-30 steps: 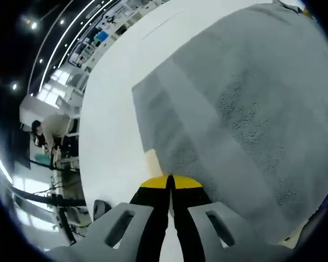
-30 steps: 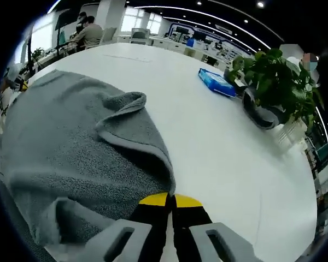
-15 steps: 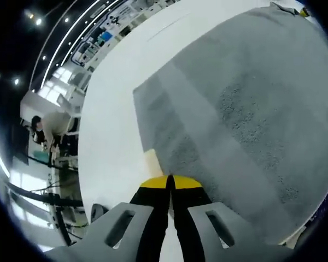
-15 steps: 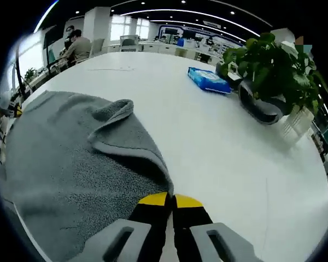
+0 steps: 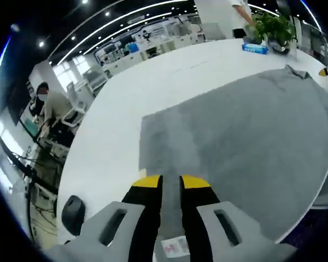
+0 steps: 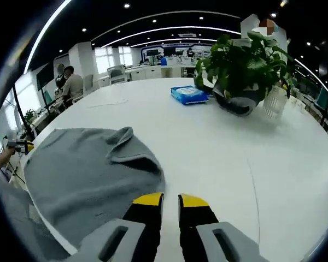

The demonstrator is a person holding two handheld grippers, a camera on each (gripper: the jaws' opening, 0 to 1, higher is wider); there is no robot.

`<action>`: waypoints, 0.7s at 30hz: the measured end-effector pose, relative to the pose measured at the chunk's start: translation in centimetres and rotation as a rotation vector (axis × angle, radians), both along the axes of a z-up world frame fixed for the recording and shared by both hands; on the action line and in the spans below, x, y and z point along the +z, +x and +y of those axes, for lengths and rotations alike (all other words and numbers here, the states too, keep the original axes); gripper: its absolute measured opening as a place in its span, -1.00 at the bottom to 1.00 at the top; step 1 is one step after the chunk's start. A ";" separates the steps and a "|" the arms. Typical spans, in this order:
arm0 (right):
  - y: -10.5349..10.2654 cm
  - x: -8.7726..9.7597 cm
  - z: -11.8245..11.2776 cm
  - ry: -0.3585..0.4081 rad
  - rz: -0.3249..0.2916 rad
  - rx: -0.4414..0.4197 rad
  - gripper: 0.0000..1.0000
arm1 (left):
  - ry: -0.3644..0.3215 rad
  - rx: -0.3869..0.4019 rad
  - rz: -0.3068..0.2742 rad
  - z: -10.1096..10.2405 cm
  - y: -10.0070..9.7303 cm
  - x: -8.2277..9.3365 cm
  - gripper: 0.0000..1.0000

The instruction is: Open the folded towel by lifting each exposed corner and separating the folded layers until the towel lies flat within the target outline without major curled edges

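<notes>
The towel (image 5: 235, 131) is lying spread on the counter (image 5: 126, 109), just ahead of the left claw (image 5: 169, 183). In the right gripper view, the towel (image 6: 87, 174) is sitting to the left of the right claw (image 6: 170, 199), its near corner curling up. Beyond it, a packet (image 6: 188, 94) is resting beside a potted plant (image 6: 238, 65), well apart from the towel.

Towel (image 5: 246, 136): grey terry cloth, matt, nubby looped pile; flatter woven band near one edge. Tabletop (image 6: 218, 158): white, smooth, faint sheen under the ceiling lights. My left hand-held gripper (image 5: 169, 183) and right hand-held gripper (image 6: 170, 201): grey matt plastic bodies, black jaws with yellow tips. Packet (image 6: 189, 94) beside the plant: blue, glossy wrapper. Plant pot (image 6: 238, 103): dark, glossy.
</notes>
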State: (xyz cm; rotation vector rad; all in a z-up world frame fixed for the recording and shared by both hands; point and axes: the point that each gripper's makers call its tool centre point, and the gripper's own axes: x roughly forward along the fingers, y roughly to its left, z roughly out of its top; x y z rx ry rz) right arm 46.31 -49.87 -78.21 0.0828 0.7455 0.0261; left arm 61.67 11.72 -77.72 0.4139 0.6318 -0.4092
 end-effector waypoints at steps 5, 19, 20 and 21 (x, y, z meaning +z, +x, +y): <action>-2.6 -1.0 2.7 -0.064 0.051 0.104 -0.86 | -0.078 -0.141 0.043 -7.7 -2.7 -1.4 -0.77; 11.0 -1.1 12.1 -0.253 -0.045 0.447 -0.88 | -0.118 -0.347 0.107 -16.4 -4.9 -5.0 -0.82; 11.6 -1.5 12.0 -0.269 -0.044 0.444 -0.88 | -0.123 -0.333 0.114 -16.3 -4.9 -5.1 -0.82; 12.2 -2.1 12.0 -0.276 -0.036 0.440 -0.88 | -0.142 -0.290 0.133 -16.1 -4.9 -5.2 -0.83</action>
